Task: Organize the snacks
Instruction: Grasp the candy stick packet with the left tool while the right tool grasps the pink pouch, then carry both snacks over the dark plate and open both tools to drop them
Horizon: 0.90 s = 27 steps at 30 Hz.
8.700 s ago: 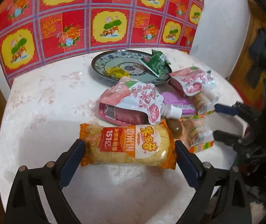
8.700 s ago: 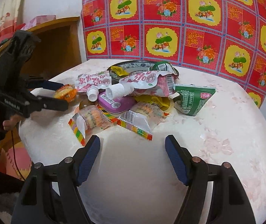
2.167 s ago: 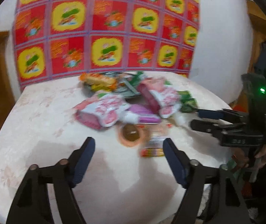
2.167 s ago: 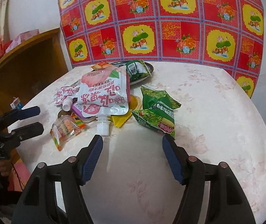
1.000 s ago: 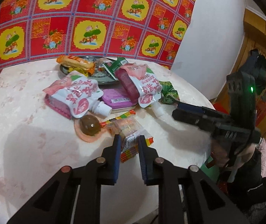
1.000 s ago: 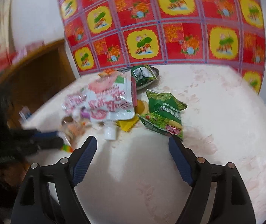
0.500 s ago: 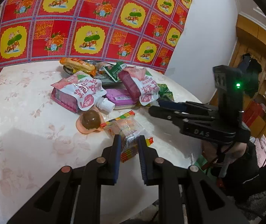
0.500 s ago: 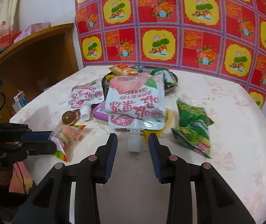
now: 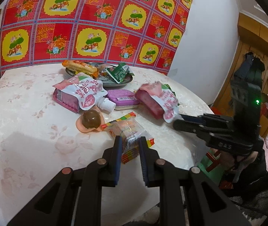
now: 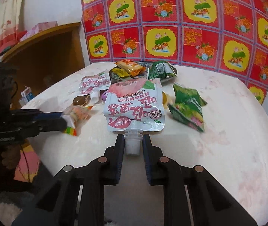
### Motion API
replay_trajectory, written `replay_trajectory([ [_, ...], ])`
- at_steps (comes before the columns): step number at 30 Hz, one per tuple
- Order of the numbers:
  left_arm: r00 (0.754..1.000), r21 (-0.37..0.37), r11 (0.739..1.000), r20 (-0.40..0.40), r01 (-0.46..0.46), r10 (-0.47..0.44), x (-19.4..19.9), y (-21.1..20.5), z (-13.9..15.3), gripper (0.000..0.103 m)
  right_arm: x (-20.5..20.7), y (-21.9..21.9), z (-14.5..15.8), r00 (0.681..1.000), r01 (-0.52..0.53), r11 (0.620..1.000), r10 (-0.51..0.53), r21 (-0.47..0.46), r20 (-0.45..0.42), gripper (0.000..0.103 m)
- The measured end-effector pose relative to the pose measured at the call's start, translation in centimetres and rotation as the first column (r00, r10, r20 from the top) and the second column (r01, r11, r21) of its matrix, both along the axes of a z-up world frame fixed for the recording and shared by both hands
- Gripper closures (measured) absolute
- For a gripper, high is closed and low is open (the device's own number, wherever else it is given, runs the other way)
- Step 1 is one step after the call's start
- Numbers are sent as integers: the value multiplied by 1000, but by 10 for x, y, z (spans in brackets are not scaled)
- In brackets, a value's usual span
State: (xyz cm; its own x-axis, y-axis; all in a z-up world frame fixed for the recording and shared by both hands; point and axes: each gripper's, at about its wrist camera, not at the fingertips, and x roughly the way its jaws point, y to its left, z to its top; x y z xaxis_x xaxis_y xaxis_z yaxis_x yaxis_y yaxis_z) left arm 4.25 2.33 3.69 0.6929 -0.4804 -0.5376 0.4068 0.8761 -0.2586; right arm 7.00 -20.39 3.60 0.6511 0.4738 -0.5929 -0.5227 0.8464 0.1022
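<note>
Left gripper (image 9: 129,146) is clamped on the clear crinkly packet (image 9: 126,131) with the rainbow-striped edge, blue ribbed pads pinching the near end of the wrapper at about 6 o'clock on the round table (image 9: 26,145). The tabletop is pale and glossy, with a faint pink flower pattern.

Right gripper (image 10: 133,146) is closed on the white ribbed cap (image 10: 132,146) of a flat pink-and-white jelly pouch (image 10: 134,109). The foil pouch stretches away toward 12 o'clock, printed face up, over the middle of the pile.

In the left wrist view, a second pink spouted pouch (image 9: 78,94) lies plump and glossy at about 11 o'clock from the held packet, its white cap pointing at 4 o'clock. Just in front of it sits a brown domed jelly cup (image 9: 91,120) on a wavy peach-coloured rim, touching the clear packet's striped seal. A flat rectangular purple pack (image 9: 123,97) lies between the two pouches.

At 12 o'clock, against the red and yellow checked cloth (image 9: 96,18), sits a round patterned plate (image 9: 115,83). On it: an orange crimped packet (image 9: 80,67) and a small green sachet (image 9: 118,72).

In the right wrist view, a crumpled green bag (image 10: 187,105) lies on the table at 2 o'clock from the clamped cap, just beside the pouch.
</note>
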Motion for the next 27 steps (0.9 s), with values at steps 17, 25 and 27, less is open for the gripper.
replay_trajectory([
  [17, 995, -2, 1000, 95, -5, 5, -3, -8, 21, 86, 5, -13, 35, 985, 32, 988, -56, 149, 161, 82],
  [25, 990, 54, 997, 134, -60, 52, 25, 0, 57, 85, 32, -9, 62, 975, 46, 987, -78, 155, 208, 83],
  [27, 989, 76, 995, 135, -65, 55, 39, 5, 68, 85, 44, -5, 69, 970, 57, 988, -89, 146, 225, 83],
])
